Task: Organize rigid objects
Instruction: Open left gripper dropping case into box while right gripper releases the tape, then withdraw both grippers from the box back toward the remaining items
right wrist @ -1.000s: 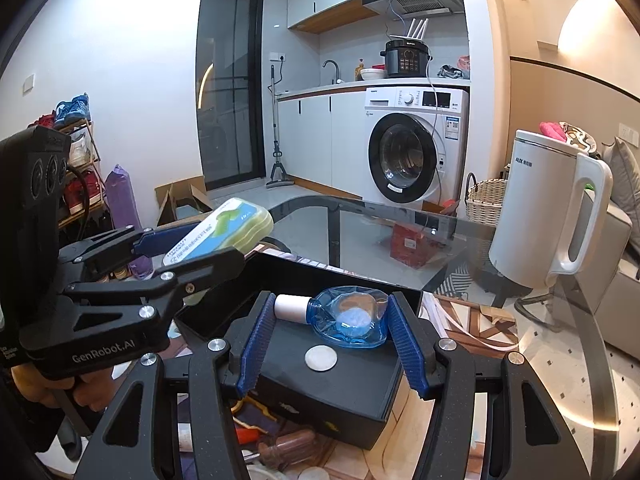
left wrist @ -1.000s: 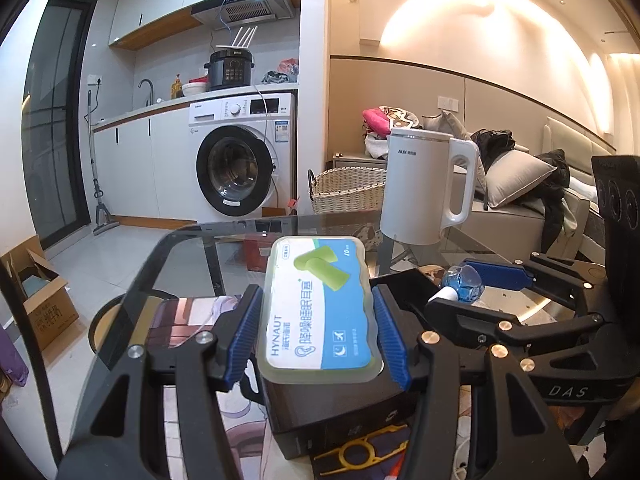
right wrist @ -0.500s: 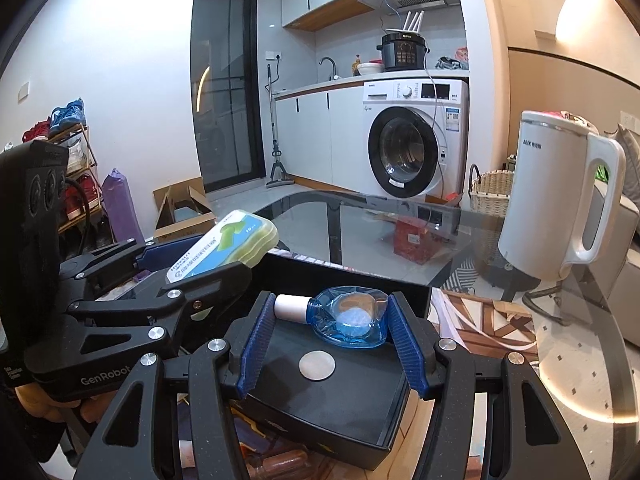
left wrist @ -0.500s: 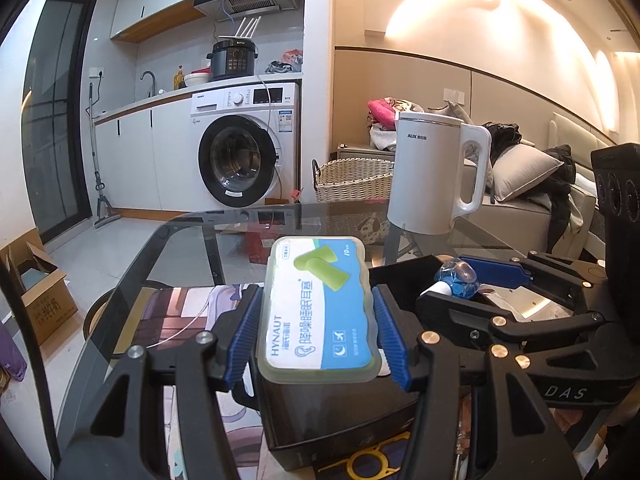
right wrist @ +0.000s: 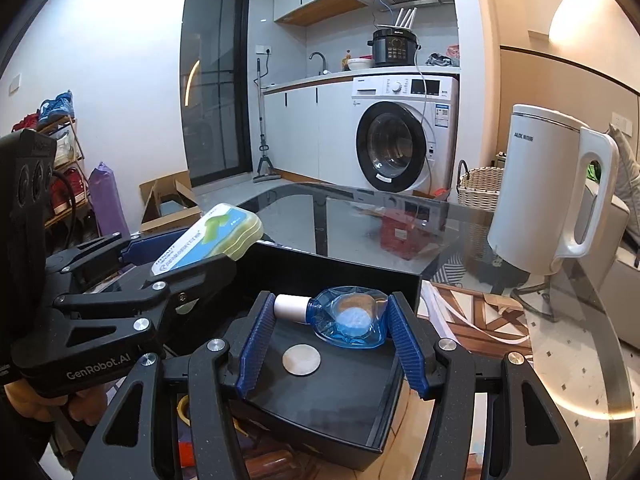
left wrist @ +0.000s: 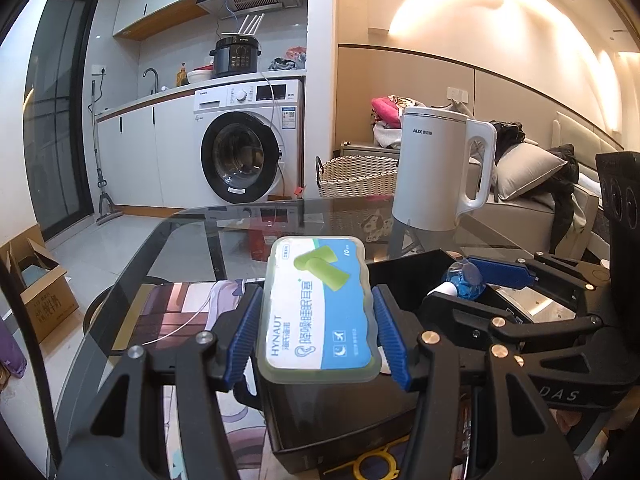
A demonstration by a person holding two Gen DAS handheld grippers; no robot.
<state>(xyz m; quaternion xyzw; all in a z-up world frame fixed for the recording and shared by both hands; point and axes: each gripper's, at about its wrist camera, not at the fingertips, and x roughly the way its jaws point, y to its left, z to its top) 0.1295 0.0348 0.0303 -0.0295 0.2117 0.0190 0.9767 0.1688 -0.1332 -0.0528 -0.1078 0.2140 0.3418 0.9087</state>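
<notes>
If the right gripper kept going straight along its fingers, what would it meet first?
Probably the far wall of the black box, just beyond the blue bottle that the right gripper holds; depth is uncertain.

A white kettle [left wrist: 438,174] is standing upright on the glass table [left wrist: 192,240]. Behind it a washing machine [left wrist: 248,144] is sitting under the counter, with a black cooker [left wrist: 236,56] resting on top (near the tap). A woven basket [left wrist: 356,176] is sitting on the floor.
</notes>
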